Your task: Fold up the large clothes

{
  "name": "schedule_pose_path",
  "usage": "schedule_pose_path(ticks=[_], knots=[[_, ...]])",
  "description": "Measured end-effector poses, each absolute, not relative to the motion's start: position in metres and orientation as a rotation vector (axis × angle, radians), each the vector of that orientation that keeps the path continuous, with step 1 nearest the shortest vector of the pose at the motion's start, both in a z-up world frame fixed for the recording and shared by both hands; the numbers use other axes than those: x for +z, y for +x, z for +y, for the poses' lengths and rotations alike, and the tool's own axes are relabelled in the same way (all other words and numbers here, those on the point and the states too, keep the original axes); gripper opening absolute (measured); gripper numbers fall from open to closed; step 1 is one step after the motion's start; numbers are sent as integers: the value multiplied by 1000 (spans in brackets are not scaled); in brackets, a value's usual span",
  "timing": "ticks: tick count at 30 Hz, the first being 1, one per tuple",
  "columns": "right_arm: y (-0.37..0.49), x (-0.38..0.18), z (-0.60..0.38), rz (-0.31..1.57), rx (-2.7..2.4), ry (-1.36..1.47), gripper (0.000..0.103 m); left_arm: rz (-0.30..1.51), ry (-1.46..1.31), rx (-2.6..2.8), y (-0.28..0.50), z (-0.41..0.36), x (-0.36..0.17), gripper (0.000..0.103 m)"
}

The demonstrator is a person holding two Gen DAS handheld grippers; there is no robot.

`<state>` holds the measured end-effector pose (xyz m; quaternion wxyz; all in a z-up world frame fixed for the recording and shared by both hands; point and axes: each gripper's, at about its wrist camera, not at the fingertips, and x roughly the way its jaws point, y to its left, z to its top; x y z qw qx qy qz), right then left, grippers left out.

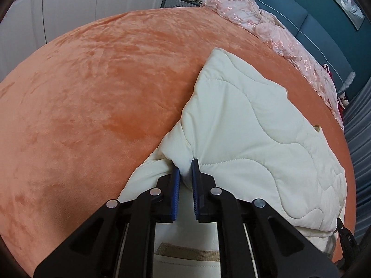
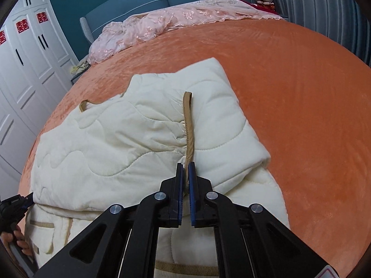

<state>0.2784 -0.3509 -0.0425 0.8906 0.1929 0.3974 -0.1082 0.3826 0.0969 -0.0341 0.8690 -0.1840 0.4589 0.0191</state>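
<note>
On the orange bedspread (image 1: 92, 92), the left gripper (image 1: 185, 169) is pinching the cream quilted coat (image 1: 243, 120); the right gripper (image 2: 185, 169), nearly closed, is seemingly gripping its tan trim (image 2: 188, 120) at twelve o'clock.

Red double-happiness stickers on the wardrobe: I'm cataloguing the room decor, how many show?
3, all in the right wrist view on the white wardrobe doors at upper left: one, one, and one cut off at the frame edge. More may lie out of frame.
</note>
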Motion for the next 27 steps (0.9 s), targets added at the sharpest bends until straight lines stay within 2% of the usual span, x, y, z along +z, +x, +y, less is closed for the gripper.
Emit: schedule_pose_path(ticks=[8, 10, 12, 17, 20, 27], knots=[[282, -41, -346, 863, -238, 379, 7, 945, -252, 59, 379, 83, -33, 12], [271, -25, -346, 837, -252, 389, 10, 929, -157, 58, 368, 77, -18, 15], [258, -4, -342, 781, -280, 357, 14, 871, -87, 38, 351, 73, 6, 26], [271, 42, -309, 686, -187, 290, 15, 786, -55, -30, 351, 48, 53, 29], [301, 32, -281, 747, -95, 265, 15, 813, -62, -71, 370, 19, 51, 30], [316, -30, -256, 881, -83, 282, 15, 945, 9, -72, 383, -24, -6, 30]])
